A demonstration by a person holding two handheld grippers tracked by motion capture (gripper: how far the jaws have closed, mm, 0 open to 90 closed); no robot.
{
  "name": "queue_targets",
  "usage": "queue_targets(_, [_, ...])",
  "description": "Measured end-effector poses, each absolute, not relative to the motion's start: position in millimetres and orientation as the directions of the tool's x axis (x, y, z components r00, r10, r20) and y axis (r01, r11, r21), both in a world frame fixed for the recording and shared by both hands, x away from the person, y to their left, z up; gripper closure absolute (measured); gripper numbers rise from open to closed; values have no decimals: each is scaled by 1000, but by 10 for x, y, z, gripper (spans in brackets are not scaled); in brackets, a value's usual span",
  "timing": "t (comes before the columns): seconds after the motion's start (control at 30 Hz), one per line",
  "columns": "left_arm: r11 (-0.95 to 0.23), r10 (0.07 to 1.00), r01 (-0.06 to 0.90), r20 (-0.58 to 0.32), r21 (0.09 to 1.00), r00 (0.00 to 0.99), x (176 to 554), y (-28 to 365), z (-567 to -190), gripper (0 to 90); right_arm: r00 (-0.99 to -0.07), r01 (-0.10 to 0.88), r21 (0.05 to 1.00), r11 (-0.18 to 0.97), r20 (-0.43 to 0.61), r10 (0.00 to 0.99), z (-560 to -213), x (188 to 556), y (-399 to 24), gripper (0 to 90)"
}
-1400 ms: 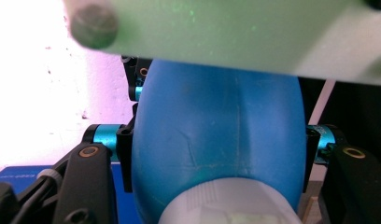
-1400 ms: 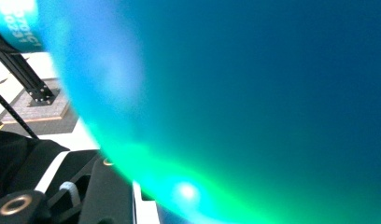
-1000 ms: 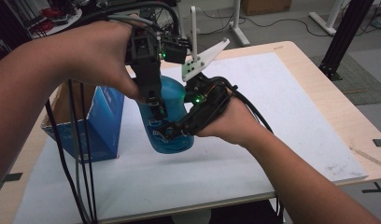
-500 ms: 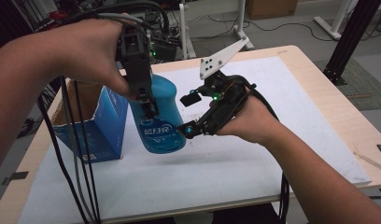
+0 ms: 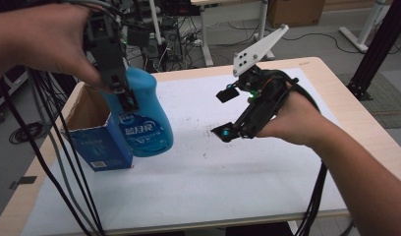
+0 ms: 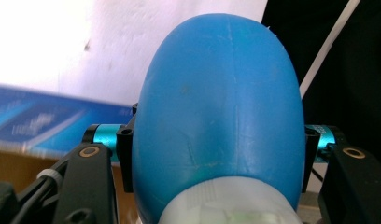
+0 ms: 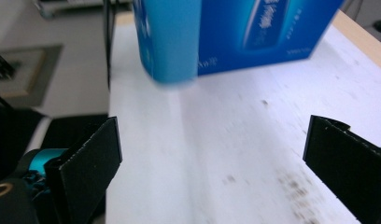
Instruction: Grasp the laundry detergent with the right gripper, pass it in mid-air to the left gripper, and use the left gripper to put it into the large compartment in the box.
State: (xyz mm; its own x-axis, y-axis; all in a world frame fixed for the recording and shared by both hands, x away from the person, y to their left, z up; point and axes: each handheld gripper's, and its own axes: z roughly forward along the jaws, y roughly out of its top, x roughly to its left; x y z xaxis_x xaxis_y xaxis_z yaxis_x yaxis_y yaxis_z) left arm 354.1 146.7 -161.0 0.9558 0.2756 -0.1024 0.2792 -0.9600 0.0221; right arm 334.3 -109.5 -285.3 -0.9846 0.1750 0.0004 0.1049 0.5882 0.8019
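No legible text on bottle label.

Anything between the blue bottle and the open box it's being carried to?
Nothing visible. The left tongs hold the blue bottle right beside the open-topped box; the right tongs stand open, apart over the white mat.

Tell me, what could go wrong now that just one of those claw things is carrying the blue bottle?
The left gripper alone holds the blue bottle, clamped near its neck, so the smooth, rounded body could slip or swing. The bottle hangs beside the open blue box; its base might catch the box rim and tip it. The right gripper stands apart, its jaws just opened and empty, too far off to catch a drop.
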Motion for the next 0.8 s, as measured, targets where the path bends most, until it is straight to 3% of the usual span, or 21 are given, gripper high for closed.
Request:
queue_targets(0.27, [-913, 400, 405, -102, 36, 911, 3580, 1819, -1314, 389, -986, 110, 708, 698, -13, 169, -2742, 3394, -1170, 5])
queue_targets(0.43, [-843, 528, 536, -115, 49, 841, 3641, 1992, -1146, 389, -985, 115, 662, 741, -21, 172, -2702, 3381, -1231, 5])
queue_targets(0.5, [-769, 627, 636, -121, 64, 769, 3689, 2105, -1061, 388, -983, 120, 656, 745, -25, 180, -2702, 3388, -1254, 6])
queue_targets(0.6, [-715, 688, 697, -122, 59, 716, 3727, 2180, -1023, 388, -981, 131, 649, 749, -22, 191, -2709, 3390, -1276, 6])
queue_targets(0.63, [-648, 751, 760, -122, 52, 649, 3762, 2247, -1006, 388, -981, 132, 649, 749, -22, 192, -2715, 3392, -1281, 6])
queue_targets(0.77, [-587, 801, 809, -121, 31, 586, 3800, 2310, -990, 388, -979, 139, 646, 751, -23, 201, -2723, 3396, -1293, 6])
queue_targets(0.8, [-522, 847, 853, -113, 12, 519, 3829, 2363, -974, 388, -978, 144, 645, 750, -21, 206, -2735, 3404, -1306, 6])
